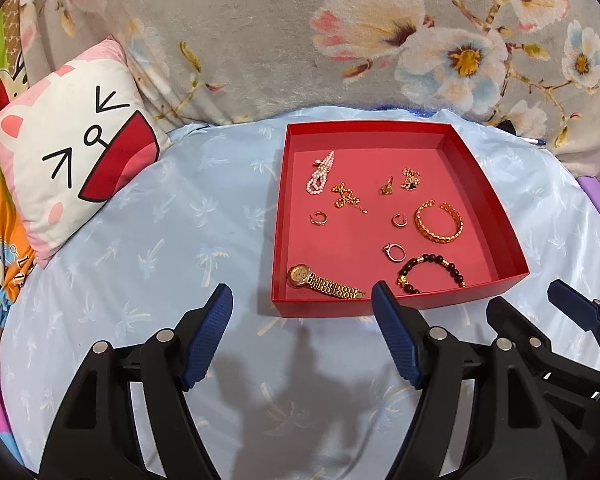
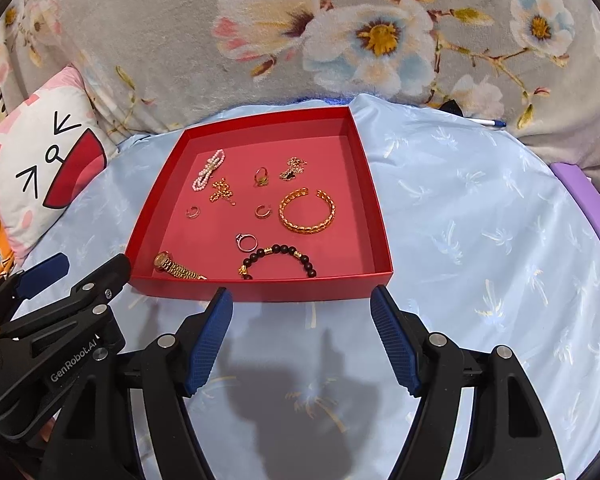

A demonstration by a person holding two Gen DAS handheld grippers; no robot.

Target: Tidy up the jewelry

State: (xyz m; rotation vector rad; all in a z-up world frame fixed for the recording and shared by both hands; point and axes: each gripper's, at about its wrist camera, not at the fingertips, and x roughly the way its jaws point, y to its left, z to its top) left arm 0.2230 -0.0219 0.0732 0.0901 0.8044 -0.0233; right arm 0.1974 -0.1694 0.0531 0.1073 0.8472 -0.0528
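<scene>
We hold our left tool (image 1: 302, 304) and right tool (image 2: 302, 306) wide apart and empty, just short of the red tray (image 2: 260, 290) where the gold watch (image 2: 176, 267) lies.

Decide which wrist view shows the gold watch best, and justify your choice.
The left wrist view: the gold watch lies almost whole in the red tray, dial readable. In the right wrist view the watch looks smaller, and the tray's near wall hides the end of its strap.
</scene>
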